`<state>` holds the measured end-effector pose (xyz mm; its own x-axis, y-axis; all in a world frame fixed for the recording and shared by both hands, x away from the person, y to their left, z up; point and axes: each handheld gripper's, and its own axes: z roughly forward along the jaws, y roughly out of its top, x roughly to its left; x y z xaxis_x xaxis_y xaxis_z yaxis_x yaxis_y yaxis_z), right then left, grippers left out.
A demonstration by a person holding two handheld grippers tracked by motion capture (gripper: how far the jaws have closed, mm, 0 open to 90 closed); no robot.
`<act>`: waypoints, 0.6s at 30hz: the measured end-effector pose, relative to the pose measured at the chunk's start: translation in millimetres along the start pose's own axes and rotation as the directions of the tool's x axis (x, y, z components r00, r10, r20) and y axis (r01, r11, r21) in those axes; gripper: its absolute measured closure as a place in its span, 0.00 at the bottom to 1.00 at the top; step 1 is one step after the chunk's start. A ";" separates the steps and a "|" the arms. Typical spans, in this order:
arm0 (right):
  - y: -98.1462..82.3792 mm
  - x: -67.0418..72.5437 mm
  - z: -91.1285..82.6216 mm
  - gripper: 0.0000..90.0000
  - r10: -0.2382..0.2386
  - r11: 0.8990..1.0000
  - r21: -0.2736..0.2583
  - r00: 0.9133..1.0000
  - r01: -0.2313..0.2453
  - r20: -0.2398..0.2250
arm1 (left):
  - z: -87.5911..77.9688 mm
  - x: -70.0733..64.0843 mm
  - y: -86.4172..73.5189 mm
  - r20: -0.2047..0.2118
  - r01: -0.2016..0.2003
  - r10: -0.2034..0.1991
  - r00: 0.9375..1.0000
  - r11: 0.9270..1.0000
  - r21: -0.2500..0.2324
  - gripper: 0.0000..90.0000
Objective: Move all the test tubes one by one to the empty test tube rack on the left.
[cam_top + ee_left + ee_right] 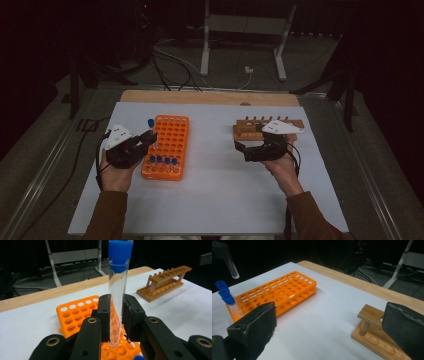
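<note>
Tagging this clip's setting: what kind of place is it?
Probably a lab-style data-collection bench in a dim room: an orange tube rack and a wooden rack on a white table, a capped test tube in the left gripper, cables and stand legs behind.

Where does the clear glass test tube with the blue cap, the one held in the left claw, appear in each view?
High view: clear glass test tube with the blue cap, left, at the orange plastic rack.
Left gripper view: centre, upright, clamped in the left claw.
Right gripper view: top left corner, its round bottom.
Shared landmark: the orange plastic rack.
</note>
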<state>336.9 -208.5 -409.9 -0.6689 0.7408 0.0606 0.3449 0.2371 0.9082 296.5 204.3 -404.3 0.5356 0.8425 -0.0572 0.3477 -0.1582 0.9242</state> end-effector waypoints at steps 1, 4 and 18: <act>-1.8 -1.1 -0.9 0.00 0.000 1.000 0.000 1.000 0.000 0.002 | -1.1 1.2 -1.4 -0.002 0.001 -0.001 1.000 1.000 0.001 0.87; -7.9 -4.5 -3.6 0.00 0.013 1.000 0.000 1.000 -0.013 0.008 | -3.7 4.1 -6.5 -0.009 0.008 -0.008 1.000 1.000 0.006 0.87; -23.7 -16.7 -19.6 0.00 0.049 0.999 -0.012 0.998 -0.048 0.031 | -13.5 11.0 -29.8 -0.029 0.034 -0.034 0.999 0.999 0.007 0.87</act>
<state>327.0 -238.8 -424.3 -0.6306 0.7706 0.0918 0.3692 0.1938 0.9089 281.7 225.2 -427.4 0.5008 0.8621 -0.0773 0.3708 -0.1330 0.9191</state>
